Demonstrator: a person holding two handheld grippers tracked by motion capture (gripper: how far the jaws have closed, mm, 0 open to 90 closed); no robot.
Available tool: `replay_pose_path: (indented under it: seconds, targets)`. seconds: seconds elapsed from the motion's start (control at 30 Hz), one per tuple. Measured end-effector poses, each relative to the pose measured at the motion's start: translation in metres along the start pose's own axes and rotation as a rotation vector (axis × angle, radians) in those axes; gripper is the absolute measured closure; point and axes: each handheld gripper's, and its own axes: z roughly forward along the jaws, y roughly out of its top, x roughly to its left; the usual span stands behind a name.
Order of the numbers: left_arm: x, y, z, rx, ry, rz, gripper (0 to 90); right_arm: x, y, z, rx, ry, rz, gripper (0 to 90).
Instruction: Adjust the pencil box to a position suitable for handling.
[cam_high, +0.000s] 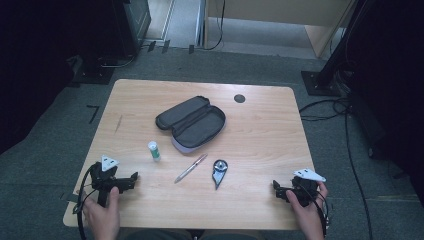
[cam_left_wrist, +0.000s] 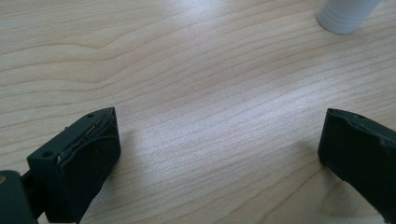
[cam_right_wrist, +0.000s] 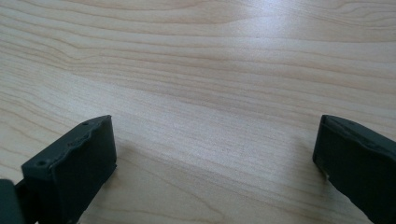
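On the tabletop (cam_high: 260, 130), near its front left corner, the left gripper (cam_high: 131, 178) rests in a hand (cam_high: 102, 215), its jaws spread wide over bare wood with nothing between them. Near the front right corner the right gripper (cam_high: 275, 186) lies in the other hand (cam_high: 307, 210), its jaws also wide apart and empty, pointing toward the middle of the table.

Nearest the left gripper stands a small white tube (cam_high: 154, 150) with a green label, upright, a little farther in from the front left corner; in the left gripper view its white base (cam_left_wrist: 345, 14) shows at the top right, well apart from the jaws. A pen (cam_high: 191, 168) lies slanted near the middle of the front half, and just beside it on the right lies a dark tape dispenser (cam_high: 219, 171). Behind them, around the centre of the tabletop, an open grey pencil case (cam_high: 192, 122) lies flat. A black round grommet (cam_high: 239, 98) sits near the back edge.
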Motion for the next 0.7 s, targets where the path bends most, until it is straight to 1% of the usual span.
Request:
replay_pose_path:
  seconds: [0.13, 0.17, 0.2, 0.23, 0.27, 0.3, 0.33, 0.4, 0.47, 0.57, 0.6, 0.67, 0.7]
  targets:
    - [-0.001, 0.001, 0.001, -0.002, 0.005, -0.008, 0.0, 0.000, 0.000, 0.000, -0.002, -0.004, 0.006, 0.0]
    - [-0.001, 0.001, 0.001, -0.002, 0.004, -0.004, 0.0, 0.000, -0.001, -0.002, 0.004, -0.002, 0.008, 0.0]
    - [-0.001, 0.001, 0.001, -0.002, 0.004, -0.004, 0.0, 0.000, -0.001, -0.003, 0.007, 0.019, 0.020, 0.0]
    - [0.000, 0.002, 0.002, -0.001, 0.004, -0.003, 0.0, -0.003, 0.000, -0.005, 0.006, 0.053, 0.044, 0.4]
    - [-0.001, 0.003, 0.003, -0.003, 0.010, -0.014, 0.0, -0.005, 0.000, -0.007, -0.007, 0.089, 0.077, 2.3]
    - [0.000, 0.003, 0.003, 0.000, 0.020, -0.022, 0.0, -0.007, 0.001, -0.010, -0.027, 0.096, 0.099, 4.1]
    - [-0.001, 0.004, 0.003, -0.001, 0.023, -0.025, 0.0, -0.008, 0.002, -0.013, -0.039, 0.085, 0.116, 4.8]
    - [-0.001, 0.004, 0.003, 0.000, 0.025, -0.027, 0.0, -0.010, 0.007, -0.019, -0.061, 0.065, 0.125, 4.9]
    - [-0.003, 0.004, 0.003, -0.001, 0.030, -0.033, 0.0, -0.011, 0.012, -0.024, -0.075, 0.057, 0.136, 4.9]
    - [-0.004, 0.004, 0.004, -0.003, 0.027, -0.028, 0.0, -0.011, 0.019, -0.029, -0.080, 0.032, 0.128, 4.9]
    - [-0.004, 0.004, 0.004, -0.003, 0.027, -0.028, 0.0, -0.011, 0.019, -0.029, -0.080, 0.032, 0.128, 4.9]
    - [-0.004, 0.004, 0.004, -0.003, 0.027, -0.028, 0.0, -0.009, 0.027, -0.033, -0.077, 0.021, 0.123, 5.1]
    - [-0.004, 0.004, 0.004, -0.003, 0.027, -0.028, 0.0, -0.009, 0.027, -0.033, -0.077, 0.021, 0.123, 5.1]
